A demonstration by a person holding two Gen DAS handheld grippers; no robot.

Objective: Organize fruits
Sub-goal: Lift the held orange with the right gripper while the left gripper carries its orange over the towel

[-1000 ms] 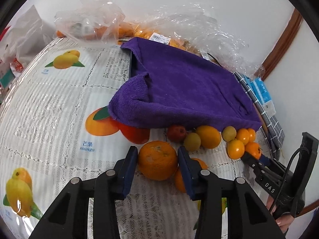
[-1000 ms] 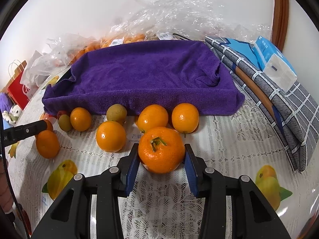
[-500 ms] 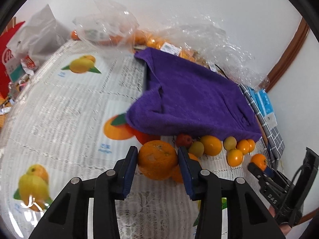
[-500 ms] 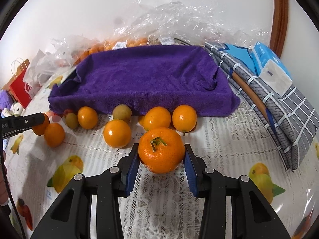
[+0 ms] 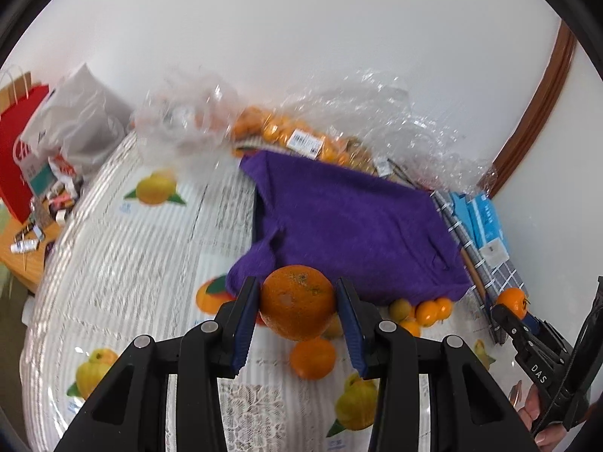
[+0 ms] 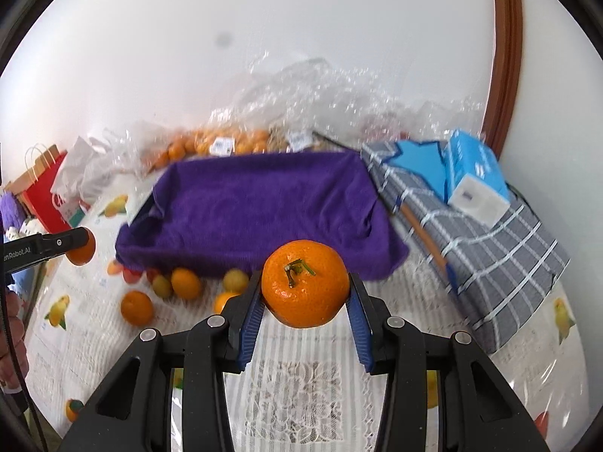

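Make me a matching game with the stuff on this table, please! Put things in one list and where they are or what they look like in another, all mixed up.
Things:
1. stemmed orange
2. purple towel
3. tissue pack
4. red paper bag

Places:
A. on top of the checked grey cloth
B. at the far left, beyond the table's edge
C. clamped in the right gripper
D. spread out behind the loose fruit, in front of the plastic bags

Pairs: 1-C, 2-D, 3-A, 4-B
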